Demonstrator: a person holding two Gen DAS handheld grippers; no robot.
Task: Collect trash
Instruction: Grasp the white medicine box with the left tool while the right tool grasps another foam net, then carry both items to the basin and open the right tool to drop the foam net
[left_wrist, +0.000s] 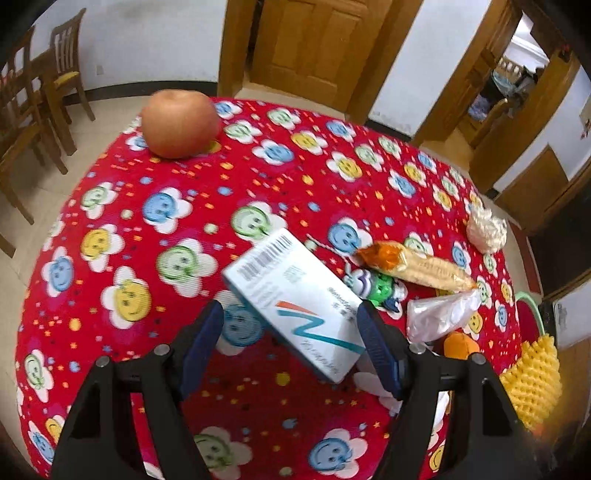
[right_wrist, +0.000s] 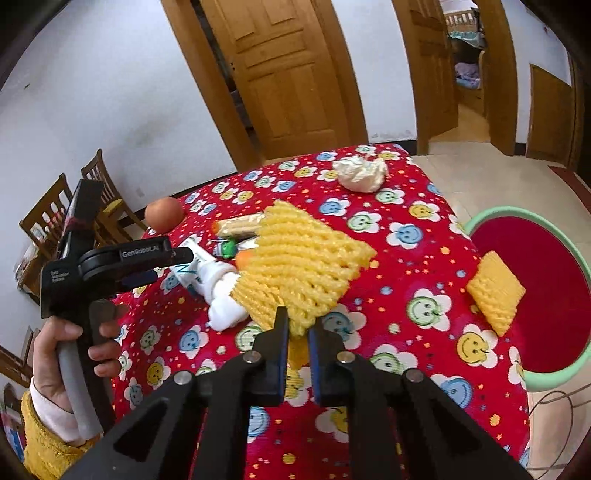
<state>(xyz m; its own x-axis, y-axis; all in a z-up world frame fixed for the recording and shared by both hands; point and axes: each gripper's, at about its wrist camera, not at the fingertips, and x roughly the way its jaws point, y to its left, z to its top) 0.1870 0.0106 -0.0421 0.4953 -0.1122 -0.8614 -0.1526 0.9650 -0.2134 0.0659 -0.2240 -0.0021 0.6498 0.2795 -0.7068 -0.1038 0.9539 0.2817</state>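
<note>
Glossy cardboard box (left_wrist: 295, 302), yellow foam net (right_wrist: 299, 258), fleecy printed tablecloth (left_wrist: 184, 229), varnished wooden door (right_wrist: 288, 74)

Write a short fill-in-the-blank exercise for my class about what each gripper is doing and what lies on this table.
1. The right gripper is shut on a yellow foam ____.
2. The white box sits between the open fingers of the ____ gripper.
3. The round fruit at the far edge of the tablecloth is an ____.
4. The basin beside the table has a ____ rim.

Missing words: net; left; apple; green
</note>
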